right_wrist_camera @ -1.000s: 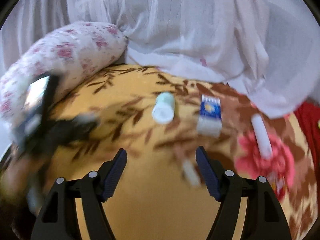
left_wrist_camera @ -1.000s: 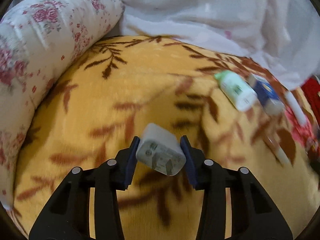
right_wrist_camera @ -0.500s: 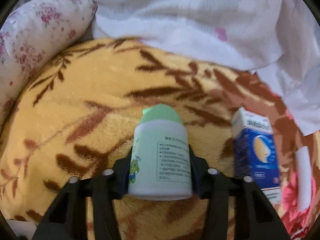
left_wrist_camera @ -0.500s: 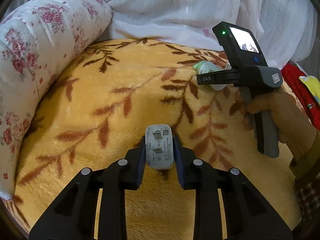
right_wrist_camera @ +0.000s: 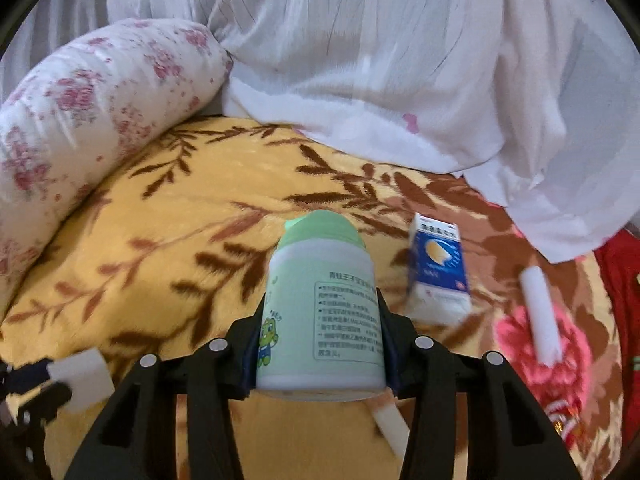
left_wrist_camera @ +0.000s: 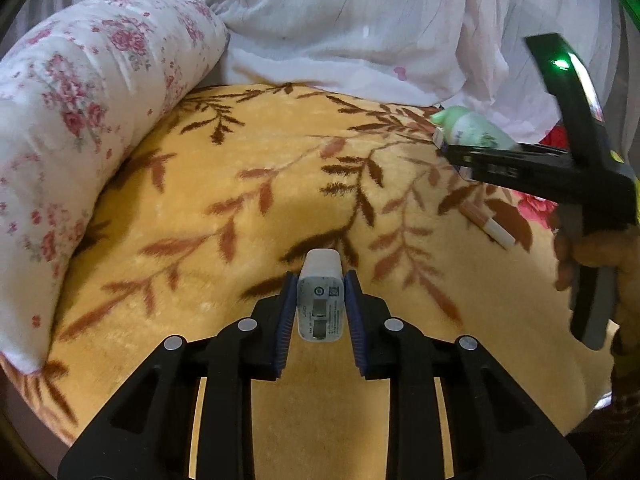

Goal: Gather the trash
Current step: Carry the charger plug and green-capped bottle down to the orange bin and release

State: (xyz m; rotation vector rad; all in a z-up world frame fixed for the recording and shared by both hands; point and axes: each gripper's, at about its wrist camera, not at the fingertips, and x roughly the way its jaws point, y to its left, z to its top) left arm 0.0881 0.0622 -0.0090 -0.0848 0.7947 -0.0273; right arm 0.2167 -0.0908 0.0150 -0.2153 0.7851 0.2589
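Note:
My left gripper (left_wrist_camera: 320,300) is shut on a small white charger plug (left_wrist_camera: 320,300) and holds it above the yellow leaf-patterned blanket (left_wrist_camera: 240,184). My right gripper (right_wrist_camera: 320,320) is shut on a pale green bottle (right_wrist_camera: 320,312) with a green cap and holds it off the blanket. That bottle (left_wrist_camera: 472,130) and the right gripper (left_wrist_camera: 520,164) also show at the right of the left wrist view. The left gripper with the plug (right_wrist_camera: 80,380) shows blurred at the lower left of the right wrist view.
A blue and white carton (right_wrist_camera: 438,268) and a white stick (right_wrist_camera: 540,316) lie on the blanket to the right. A white and brown stick (left_wrist_camera: 486,226) lies below the right gripper. A floral pillow (left_wrist_camera: 80,120) lines the left side. White bedding (right_wrist_camera: 380,60) is heaped behind.
My right gripper closed on the green bottle and lifted it off the blanket. My left gripper kept hold of the plug, which turned upright between the pads.

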